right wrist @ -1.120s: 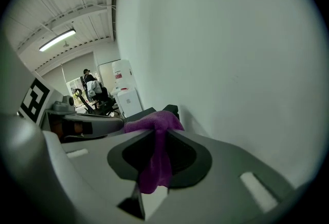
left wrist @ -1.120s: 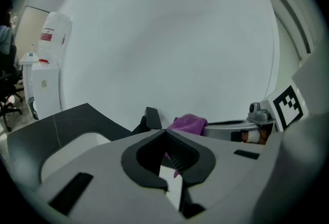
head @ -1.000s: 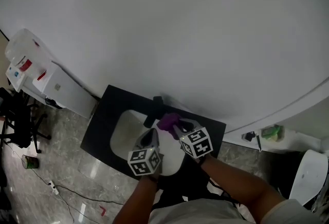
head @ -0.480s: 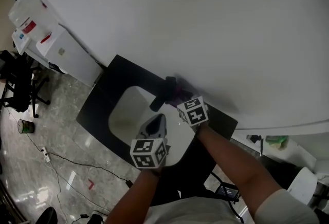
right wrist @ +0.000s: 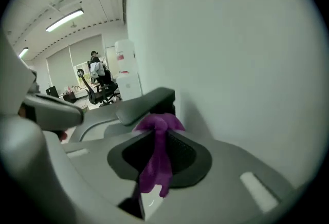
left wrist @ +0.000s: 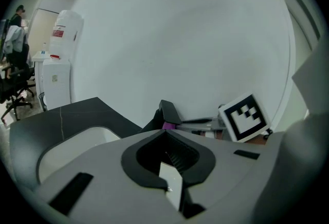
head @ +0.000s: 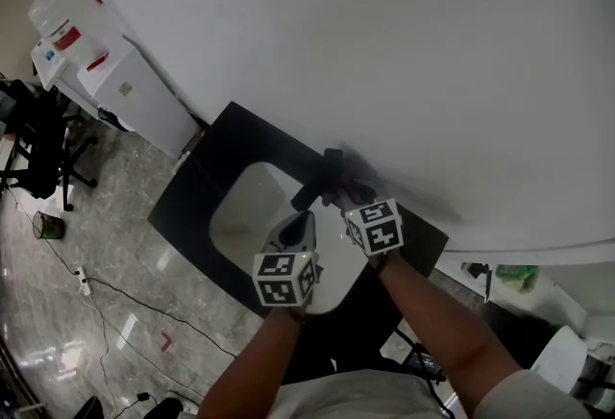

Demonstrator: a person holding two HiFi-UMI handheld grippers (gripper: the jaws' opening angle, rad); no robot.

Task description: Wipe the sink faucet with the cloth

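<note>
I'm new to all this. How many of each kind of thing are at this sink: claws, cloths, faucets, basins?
Claws: 2 (left claw, right claw)
Purple cloth: 1
Faucet: 1
Basin: 1
Total: 5

The cloth [right wrist: 156,159] perhaps hides the base of the faucet [right wrist: 146,103].

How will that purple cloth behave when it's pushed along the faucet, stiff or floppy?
Probably floppy: the cloth droops limply from the right gripper, bunched at its tip. Likely light and thin, since it folds into a narrow strip. Against the faucet it should wrap around, though it could snag and pull loose.
</note>
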